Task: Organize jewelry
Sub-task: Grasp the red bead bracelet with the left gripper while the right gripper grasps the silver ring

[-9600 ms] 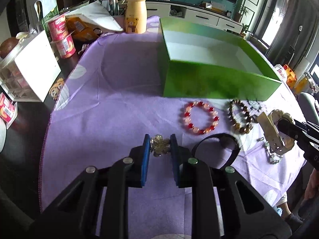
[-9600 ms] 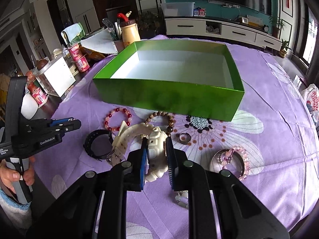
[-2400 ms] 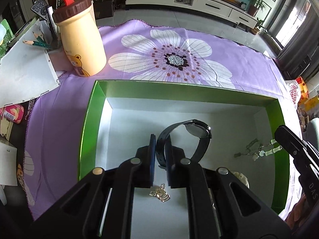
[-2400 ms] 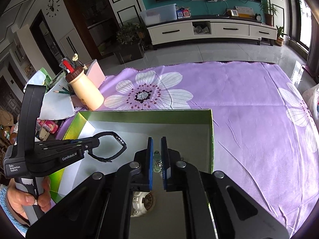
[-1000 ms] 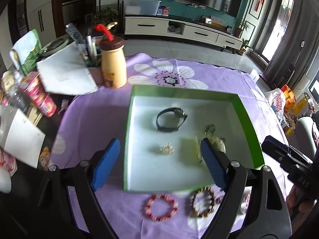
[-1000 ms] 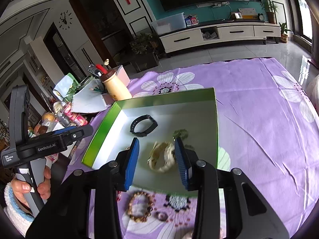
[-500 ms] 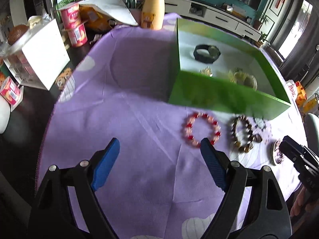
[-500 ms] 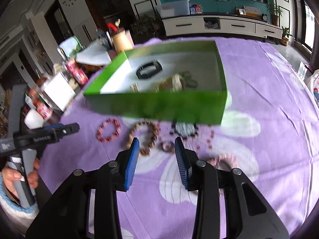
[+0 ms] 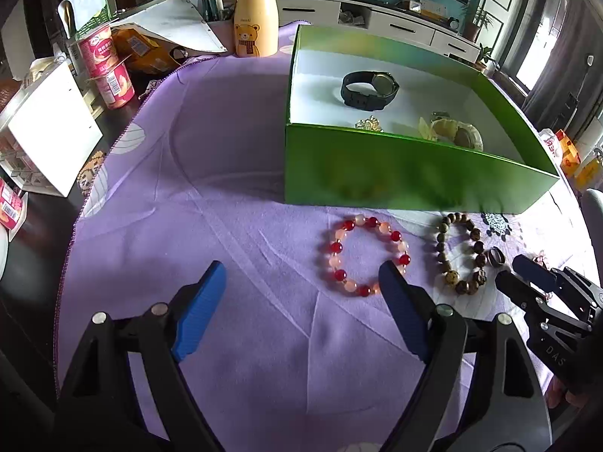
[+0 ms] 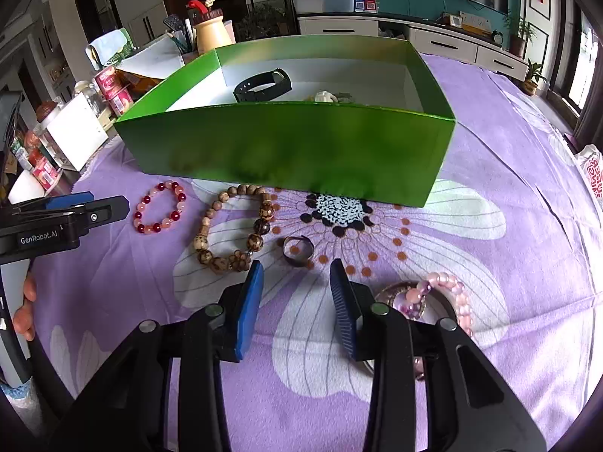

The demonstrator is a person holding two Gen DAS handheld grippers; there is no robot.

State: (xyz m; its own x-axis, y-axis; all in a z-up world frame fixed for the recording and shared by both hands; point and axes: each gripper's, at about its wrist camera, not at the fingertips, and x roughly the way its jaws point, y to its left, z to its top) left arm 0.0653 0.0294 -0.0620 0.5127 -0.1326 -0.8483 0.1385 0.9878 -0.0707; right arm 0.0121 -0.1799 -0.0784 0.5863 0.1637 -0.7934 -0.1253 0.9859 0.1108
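A green box [image 9: 395, 165] [image 10: 286, 150] on the purple cloth holds a black watch [image 9: 369, 88] [image 10: 264, 83], a small gold piece [image 9: 368, 124] and a cream bangle [image 9: 458, 133]. In front of it lie a red bead bracelet [image 9: 363, 256] [image 10: 160, 207], a brown bead bracelet [image 9: 458, 252] [image 10: 233, 233], a dark ring [image 9: 494, 256] [image 10: 297, 250] and a pink bead bracelet [image 10: 448, 301]. My left gripper [image 9: 301, 282] is wide open and empty, just near-left of the red bracelet. My right gripper [image 10: 296, 282] is open and empty, just short of the ring.
A yellow bear bottle [image 9: 256, 22], red cups [image 9: 109, 64], a white box [image 9: 45, 128] and papers crowd the far left off the cloth. The table's left edge [image 9: 71, 226] is close. A hand [image 10: 24, 309] holds the left gripper's handle.
Both grippers have come back from over the box and dropped toward the cloth in front of it. Both stay open and empty.
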